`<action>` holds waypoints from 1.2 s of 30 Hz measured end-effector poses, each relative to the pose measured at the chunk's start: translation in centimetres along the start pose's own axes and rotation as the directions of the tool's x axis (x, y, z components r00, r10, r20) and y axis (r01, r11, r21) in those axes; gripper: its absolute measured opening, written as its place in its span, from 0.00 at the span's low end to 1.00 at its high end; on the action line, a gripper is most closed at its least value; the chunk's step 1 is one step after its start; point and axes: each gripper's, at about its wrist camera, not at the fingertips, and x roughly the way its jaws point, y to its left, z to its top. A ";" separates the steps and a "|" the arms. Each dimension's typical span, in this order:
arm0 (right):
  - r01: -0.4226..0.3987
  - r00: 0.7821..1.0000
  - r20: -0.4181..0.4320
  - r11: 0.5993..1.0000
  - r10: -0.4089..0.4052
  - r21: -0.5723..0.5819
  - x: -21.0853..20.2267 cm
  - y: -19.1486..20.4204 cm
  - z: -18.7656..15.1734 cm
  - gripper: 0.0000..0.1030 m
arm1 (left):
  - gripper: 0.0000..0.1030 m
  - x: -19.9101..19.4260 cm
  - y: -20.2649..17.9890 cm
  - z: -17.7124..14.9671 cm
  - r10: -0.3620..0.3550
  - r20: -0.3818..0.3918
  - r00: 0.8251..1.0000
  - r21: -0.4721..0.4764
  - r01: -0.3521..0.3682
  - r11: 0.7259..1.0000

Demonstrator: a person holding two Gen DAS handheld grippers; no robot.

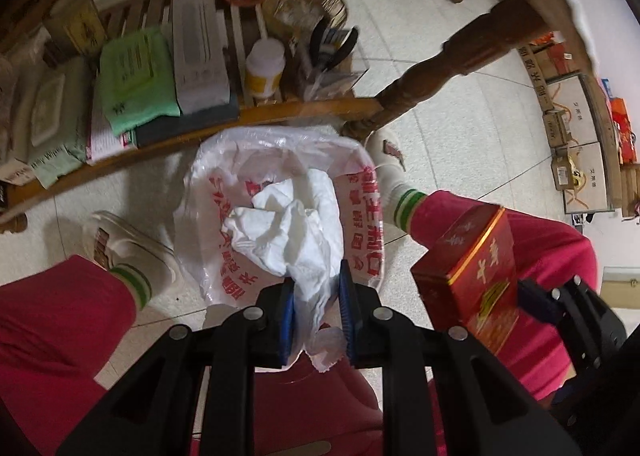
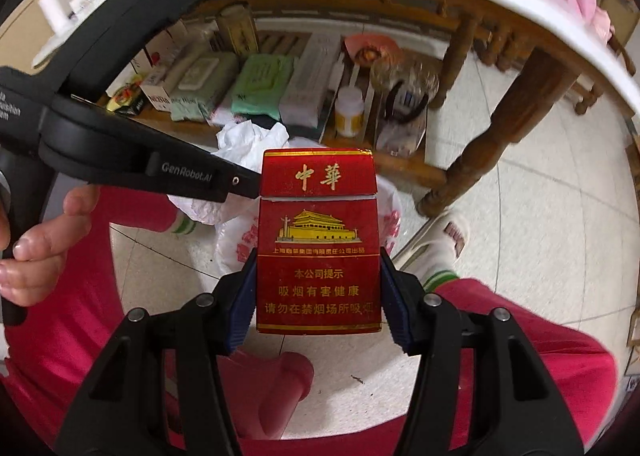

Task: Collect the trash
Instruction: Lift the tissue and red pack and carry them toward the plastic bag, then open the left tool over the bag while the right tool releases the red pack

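My left gripper [image 1: 316, 312] is shut on a crumpled white tissue [image 1: 288, 232] and holds it above a bin lined with a white plastic bag with red print [image 1: 360, 252] on the floor. My right gripper [image 2: 318, 292] is shut on a red cigarette pack [image 2: 318, 240], upright between the blue pads. That pack [image 1: 476, 276] and the right gripper also show in the left wrist view, to the right of the bin. In the right wrist view the bag [image 2: 236, 240] and tissue [image 2: 248, 140] lie behind the pack, partly hidden.
A wooden table's lower shelf [image 1: 280, 108] beyond the bin holds a green pack [image 1: 136, 80], a white box [image 1: 198, 44], a white-and-yellow bottle [image 1: 264, 68] and pliers. A carved table leg [image 1: 424, 80] stands right of the bin. The person's red trouser legs and white shoes flank it.
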 end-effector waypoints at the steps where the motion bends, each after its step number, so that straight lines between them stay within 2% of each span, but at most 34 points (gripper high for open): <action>1: -0.002 1.000 -0.020 1.000 0.002 0.013 1.0 -0.2 -0.1 0.53 | 0.19 0.8 0.3 0.2 -0.006 -0.015 1.000 -0.012 0.006 1.000; 10: -0.023 0.990 -0.136 0.997 0.033 0.076 6.1 -0.8 -0.2 0.53 | 0.19 5.7 2.5 2.0 -0.021 -0.111 0.994 -0.079 0.013 0.997; 19: -0.050 0.969 -0.237 0.993 0.075 0.110 11.1 -0.8 -0.3 0.53 | 0.19 10.1 4.5 3.4 -0.057 -0.195 0.979 -0.151 0.027 0.988; 22: -0.043 0.962 -0.263 0.992 0.074 0.121 12.8 -0.7 -0.3 0.53 | 0.19 11.2 4.9 3.9 -0.054 -0.208 0.977 -0.166 0.019 0.986; 24: -0.053 0.957 -0.276 0.988 0.092 0.144 13.8 -0.9 -0.4 0.53 | 0.19 12.0 5.4 4.4 -0.079 -0.222 0.972 -0.196 0.035 0.980; 28: -0.048 0.944 -0.315 0.986 0.097 0.158 15.8 -1.2 -0.7 0.53 | 0.19 13.1 6.0 5.0 -0.045 -0.233 0.971 -0.203 -0.003 0.979; 30: -0.047 0.941 -0.325 0.986 0.098 0.160 16.8 -1.4 -0.6 0.53 | 0.19 13.6 6.4 5.2 -0.057 -0.241 0.969 -0.219 0.003 0.976; 33: -0.051 0.935 -0.338 0.983 0.109 0.174 17.7 -1.6 -0.6 0.53 | 0.19 14.2 6.8 5.4 -0.039 -0.250 0.967 -0.225 -0.019 0.974; 36: -0.067 0.929 -0.345 0.978 0.132 0.195 18.2 -1.8 -0.6 0.53 | 0.19 14.5 7.1 5.4 -0.058 -0.257 0.965 -0.243 -0.006 0.970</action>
